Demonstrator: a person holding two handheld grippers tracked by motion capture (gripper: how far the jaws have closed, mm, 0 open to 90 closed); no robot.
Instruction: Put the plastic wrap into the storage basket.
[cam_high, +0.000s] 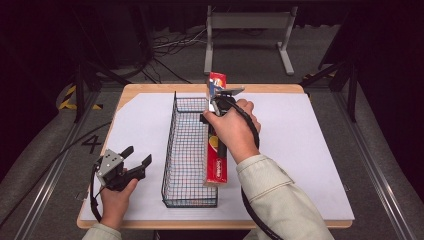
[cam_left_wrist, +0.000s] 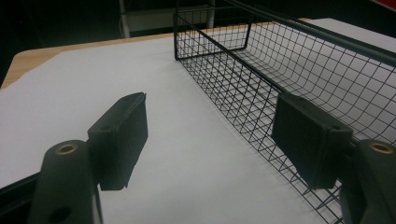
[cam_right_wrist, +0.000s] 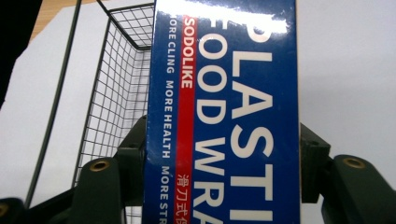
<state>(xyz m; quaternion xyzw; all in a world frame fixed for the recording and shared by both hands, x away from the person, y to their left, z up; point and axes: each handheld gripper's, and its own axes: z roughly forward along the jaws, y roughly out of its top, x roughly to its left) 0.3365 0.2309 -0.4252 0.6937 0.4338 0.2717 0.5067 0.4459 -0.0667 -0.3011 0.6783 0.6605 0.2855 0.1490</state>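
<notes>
Where the right gripper (cam_high: 218, 100) meets the long box of plastic food wrap (cam_right_wrist: 224, 116), its jaws press in from either side, one against each long face, so the box is clamped between them. In the right gripper view the blue face with white lettering and a red stripe runs up the middle, away from the camera. From the high view the box lies lengthwise along the right rim of the wire basket (cam_high: 172, 150), its red side face turned up, the near end low by the basket's front right corner and the far end reaching past the basket's back end. Whether it rests on the rim or is lifted just clear of it, I cannot tell. The person's right hand (cam_high: 232, 131) grips the tool over the middle of the box.

The left gripper (cam_high: 134, 162) has its jaws spread wide with nothing between them. It hovers low over the white sheet (cam_high: 300, 150), to the left of the basket's near end, held in the left hand (cam_high: 116, 197). In the left gripper view the basket's long mesh wall runs just beside the right jaw.

The black basket stands lengthwise on the sheet, which covers most of the wooden worktop (cam_high: 145, 89).
</notes>
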